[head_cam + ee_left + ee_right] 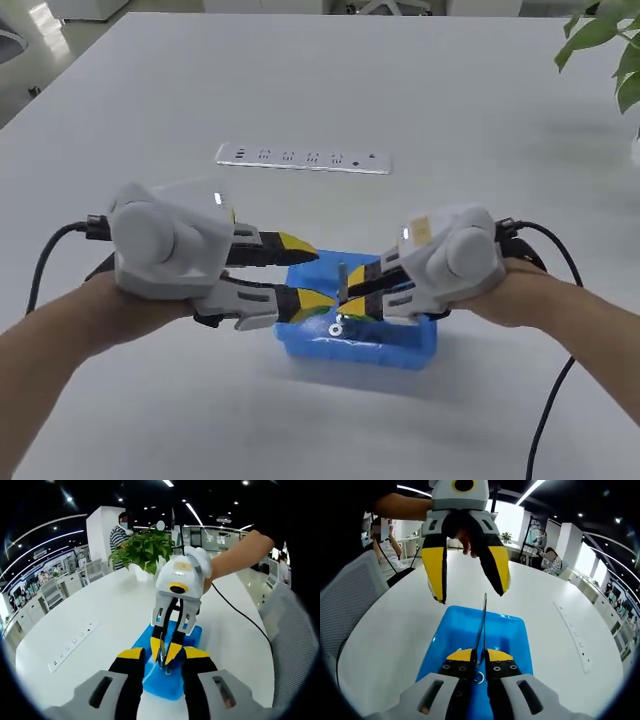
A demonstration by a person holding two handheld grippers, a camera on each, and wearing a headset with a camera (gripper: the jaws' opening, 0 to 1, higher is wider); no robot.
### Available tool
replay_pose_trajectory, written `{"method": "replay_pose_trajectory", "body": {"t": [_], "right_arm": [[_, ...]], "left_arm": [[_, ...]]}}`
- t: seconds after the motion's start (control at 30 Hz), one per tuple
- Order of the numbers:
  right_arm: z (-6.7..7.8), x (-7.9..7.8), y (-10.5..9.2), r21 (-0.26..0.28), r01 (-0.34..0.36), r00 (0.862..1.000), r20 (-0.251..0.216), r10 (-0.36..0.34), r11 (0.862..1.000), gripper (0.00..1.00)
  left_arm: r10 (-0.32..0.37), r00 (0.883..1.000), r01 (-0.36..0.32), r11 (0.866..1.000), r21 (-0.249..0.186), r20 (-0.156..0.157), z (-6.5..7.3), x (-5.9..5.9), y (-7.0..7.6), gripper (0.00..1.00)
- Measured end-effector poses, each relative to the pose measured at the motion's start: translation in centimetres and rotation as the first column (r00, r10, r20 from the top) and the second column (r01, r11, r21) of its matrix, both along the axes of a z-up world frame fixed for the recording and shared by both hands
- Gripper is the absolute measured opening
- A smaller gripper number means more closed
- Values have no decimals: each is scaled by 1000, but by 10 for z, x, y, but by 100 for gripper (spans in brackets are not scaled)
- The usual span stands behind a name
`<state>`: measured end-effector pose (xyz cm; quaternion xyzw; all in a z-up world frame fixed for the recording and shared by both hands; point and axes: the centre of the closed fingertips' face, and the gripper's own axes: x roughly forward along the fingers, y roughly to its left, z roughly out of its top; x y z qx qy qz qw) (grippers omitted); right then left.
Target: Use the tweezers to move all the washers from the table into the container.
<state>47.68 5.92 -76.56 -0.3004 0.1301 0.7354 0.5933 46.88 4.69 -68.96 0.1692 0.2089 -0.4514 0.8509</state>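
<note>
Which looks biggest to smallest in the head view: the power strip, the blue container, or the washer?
1. blue container, partly hidden.
2. power strip: about as long but thinner, and farther from the camera, so the order of these two is unsure.
3. washer, clearly smallest.

A broad, smooth white table carries a shallow rectangular blue plastic container on its near side. Well beyond the container, a long white power strip lies flat on the table. A thin black cable trails across the surface nearby.
</note>
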Motion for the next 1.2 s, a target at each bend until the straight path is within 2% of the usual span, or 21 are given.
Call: {"method": "replay_pose_trajectory", "body": {"t": [0.13, 0.27, 0.57, 0.73, 1.0, 1.2], "right_arm": [[0, -1, 0, -2, -9, 1000, 8, 9, 1000, 10], [0, -1, -1, -3, -13, 1000, 13, 13, 1000, 10], [0, -3, -1, -9, -28, 999, 28, 29, 1000, 10], [-1, -3, 0, -9, -32, 999, 29, 32, 999, 10], [0, -4, 0, -11, -32, 999, 33, 33, 999, 10], [0, -3, 0, -21, -34, 998, 53, 35, 999, 12]], "left_arm": [[-26, 1000, 26, 1000, 1, 0, -2, 3, -4, 24], [-57, 998, 57, 998, 22, -1, -5, 3, -8, 19], [-94, 996, 94, 995, 23, 9, -5, 8, -15, 13], [-114, 993, 114, 993, 36, 1, -9, 7, -17, 8], [-133, 991, 132, 989, 63, 11, -11, 7, -16, 6], [-129, 992, 128, 990, 66, 13, -9, 7, -17, 6]]}}
